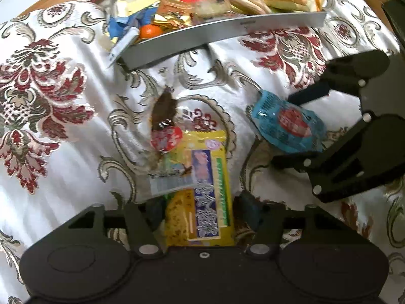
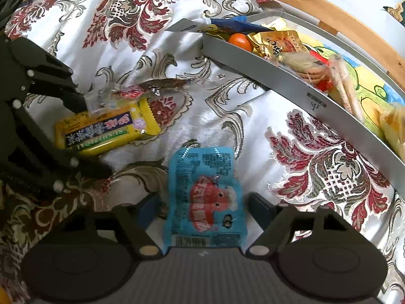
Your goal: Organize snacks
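Note:
A yellow snack packet (image 1: pixel 202 197) lies on the patterned cloth between the fingers of my left gripper (image 1: pixel 202 211), which is open with a small gap on each side. A clear-wrapped brown snack with a red round label (image 1: pixel 164 119) overlaps the packet's far end. To the right, a blue snack pouch (image 2: pixel 202 192) lies flat between the fingers of my right gripper (image 2: pixel 205 207), also open. In the right wrist view the left gripper (image 2: pixel 86 133) straddles the yellow packet (image 2: pixel 106 129). The left wrist view shows the right gripper (image 1: pixel 283 130) around the blue pouch (image 1: pixel 286 124).
A grey tray (image 1: pixel 227 30) (image 2: pixel 291 86) sits at the far side, holding several wrapped snacks and a mandarin (image 1: pixel 149 31). One white wrapper (image 1: pixel 121 48) hangs over its near-left corner. A wooden edge (image 2: pixel 316 2) runs behind the tray. The floral cloth is creased.

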The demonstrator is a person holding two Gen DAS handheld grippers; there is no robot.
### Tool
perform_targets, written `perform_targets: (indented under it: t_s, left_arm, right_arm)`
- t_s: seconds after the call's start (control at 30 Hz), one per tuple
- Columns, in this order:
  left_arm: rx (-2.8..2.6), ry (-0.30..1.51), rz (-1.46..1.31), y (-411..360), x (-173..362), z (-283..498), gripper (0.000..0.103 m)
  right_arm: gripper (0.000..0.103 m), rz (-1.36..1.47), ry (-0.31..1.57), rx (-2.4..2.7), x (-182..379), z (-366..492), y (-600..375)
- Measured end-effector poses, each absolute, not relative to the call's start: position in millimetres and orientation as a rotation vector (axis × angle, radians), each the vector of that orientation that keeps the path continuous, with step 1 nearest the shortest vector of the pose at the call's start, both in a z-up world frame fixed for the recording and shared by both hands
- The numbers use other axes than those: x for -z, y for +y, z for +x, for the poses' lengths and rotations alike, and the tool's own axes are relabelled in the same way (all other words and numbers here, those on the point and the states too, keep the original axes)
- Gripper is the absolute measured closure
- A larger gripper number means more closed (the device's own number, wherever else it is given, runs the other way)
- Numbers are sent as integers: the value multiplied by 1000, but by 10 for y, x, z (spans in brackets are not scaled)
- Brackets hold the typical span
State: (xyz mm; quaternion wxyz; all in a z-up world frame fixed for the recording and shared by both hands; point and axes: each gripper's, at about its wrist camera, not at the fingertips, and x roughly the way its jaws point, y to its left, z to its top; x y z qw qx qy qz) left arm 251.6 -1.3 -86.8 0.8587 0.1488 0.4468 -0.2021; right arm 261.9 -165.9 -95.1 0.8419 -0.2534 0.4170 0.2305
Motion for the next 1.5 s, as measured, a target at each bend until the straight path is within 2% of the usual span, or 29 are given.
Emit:
perform_targets:
  t_s: [0.1, 0.17, 0.27, 0.5, 0.77, 1.0, 1.5]
  left_arm:
    - [417, 939, 309, -3, 860, 2519, 51]
    - [414, 940, 309, -5, 854, 2513, 51]
    - [408, 939, 311, -6, 841, 2491, 52]
    - [407, 923, 314, -17, 791, 2414, 52]
    - [416, 876, 273, 19, 659, 2263, 52]
    - [448, 865, 247, -7, 638, 2219, 53]
    - [510, 827, 398, -226, 686, 2041, 53]
  right_arm:
    - [31, -543, 874, -496, 953, 2583, -1653]
    - [35, -545, 865, -495, 940, 2557, -1647]
    - [36, -595, 827, -485, 915, 2484, -1591]
    - [38, -879, 658, -444, 941, 2236, -1382]
    - [38, -1030, 522, -349, 894, 2148, -1420]
    - [38, -1046, 476, -315, 826, 2125, -1508]
    - [38, -1083, 410, -271, 782, 2102, -1553]
